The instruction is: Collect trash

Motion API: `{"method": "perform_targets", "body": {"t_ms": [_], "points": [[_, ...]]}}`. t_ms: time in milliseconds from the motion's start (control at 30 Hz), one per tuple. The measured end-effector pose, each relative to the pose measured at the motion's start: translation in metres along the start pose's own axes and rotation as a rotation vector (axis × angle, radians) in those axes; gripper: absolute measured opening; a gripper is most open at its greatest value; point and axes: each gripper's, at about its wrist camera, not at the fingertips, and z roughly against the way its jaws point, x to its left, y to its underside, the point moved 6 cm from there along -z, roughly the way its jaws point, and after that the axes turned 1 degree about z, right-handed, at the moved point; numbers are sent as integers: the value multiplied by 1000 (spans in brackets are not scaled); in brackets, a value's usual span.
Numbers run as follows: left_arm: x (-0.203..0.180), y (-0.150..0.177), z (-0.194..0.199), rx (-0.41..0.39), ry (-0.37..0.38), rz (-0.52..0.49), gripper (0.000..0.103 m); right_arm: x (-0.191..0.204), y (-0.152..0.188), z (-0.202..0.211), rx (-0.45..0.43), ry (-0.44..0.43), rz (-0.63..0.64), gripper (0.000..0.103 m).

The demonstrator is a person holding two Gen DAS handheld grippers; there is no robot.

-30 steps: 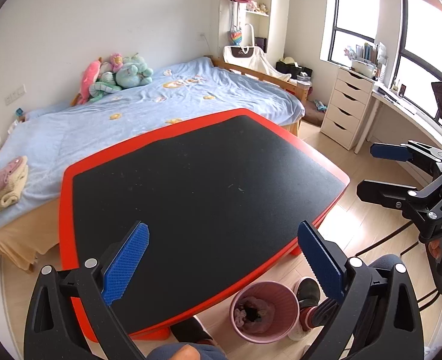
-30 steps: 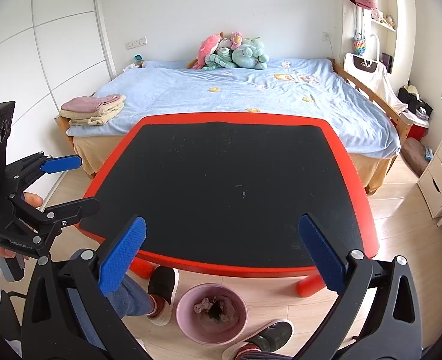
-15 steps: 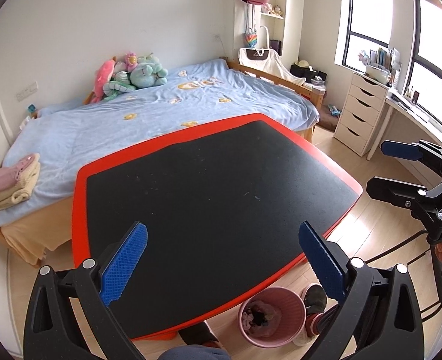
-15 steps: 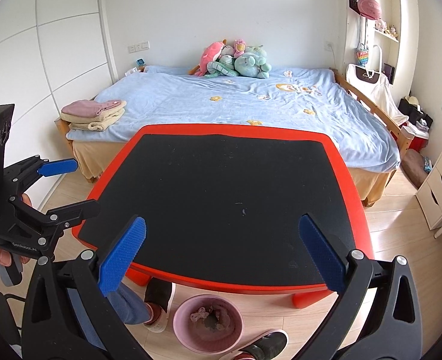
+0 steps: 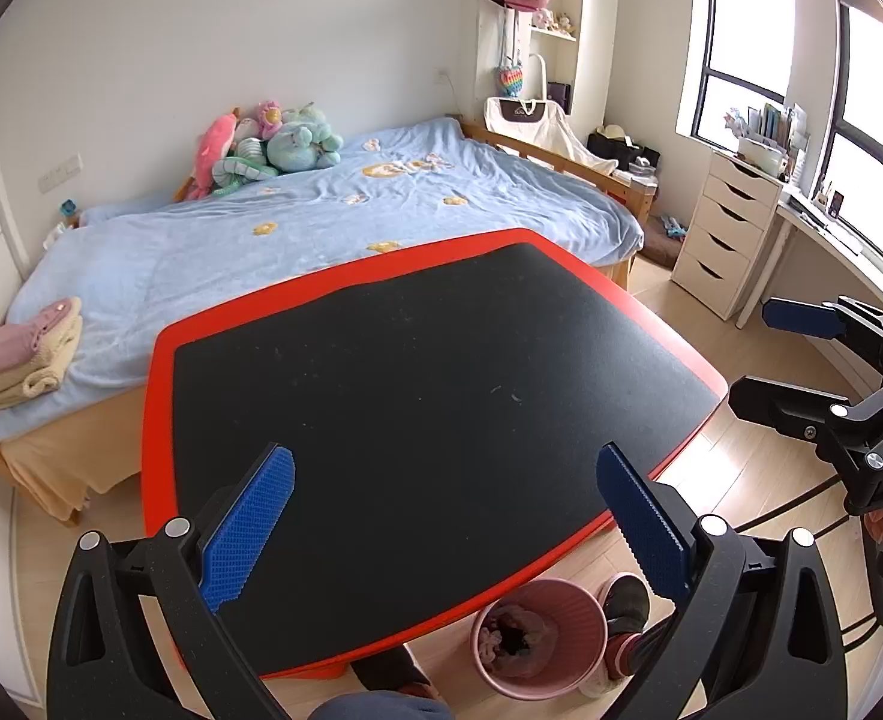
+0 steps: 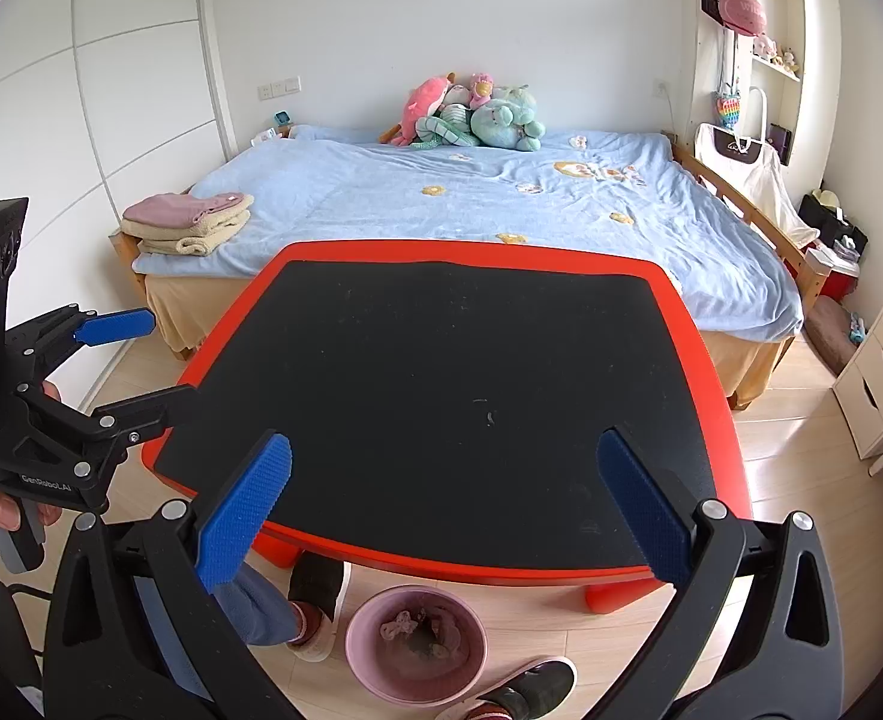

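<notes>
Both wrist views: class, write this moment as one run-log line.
left gripper: open, holding nothing | right gripper: open, holding nothing | pink bin: on floor by table, trash inside | table mat: only tiny specks

Pink bin [image 6: 416, 647], red-rimmed black table [image 6: 441, 372]

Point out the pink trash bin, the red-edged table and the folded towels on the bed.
pink trash bin [image 6: 362, 657]: right wrist view, on its left rim.
red-edged table [image 6: 723, 360]: right wrist view, on the red right border.
folded towels [image 6: 186, 228]: right wrist view, on the middle of the stack.
</notes>
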Motion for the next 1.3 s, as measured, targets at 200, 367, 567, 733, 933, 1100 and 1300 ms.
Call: {"method": "perform_targets", "body": {"t_ms": [200, 367, 567, 733, 933, 1100, 1300], "points": [[0, 0, -1, 3, 2, 3, 97, 0, 1, -1, 2, -1, -1, 100], [0, 0, -1, 2, 2, 3, 97, 0, 1, -1, 3, -1, -1, 100], [1, 2, -3, 5, 1, 6, 97, 0, 1, -1, 3, -1, -1, 100], [1, 2, -3, 5, 1, 7, 97, 1, 1, -1, 4, -1, 0, 100], [2, 2, -3, 7, 2, 7, 97, 1, 2, -3, 7, -1, -1, 100], [2, 3, -4, 7, 4, 8, 97, 0, 3, -4, 7, -2, -1, 100], [2, 3, -4, 7, 2, 7, 97, 1, 3, -4, 8, -2, -1, 100]]}}
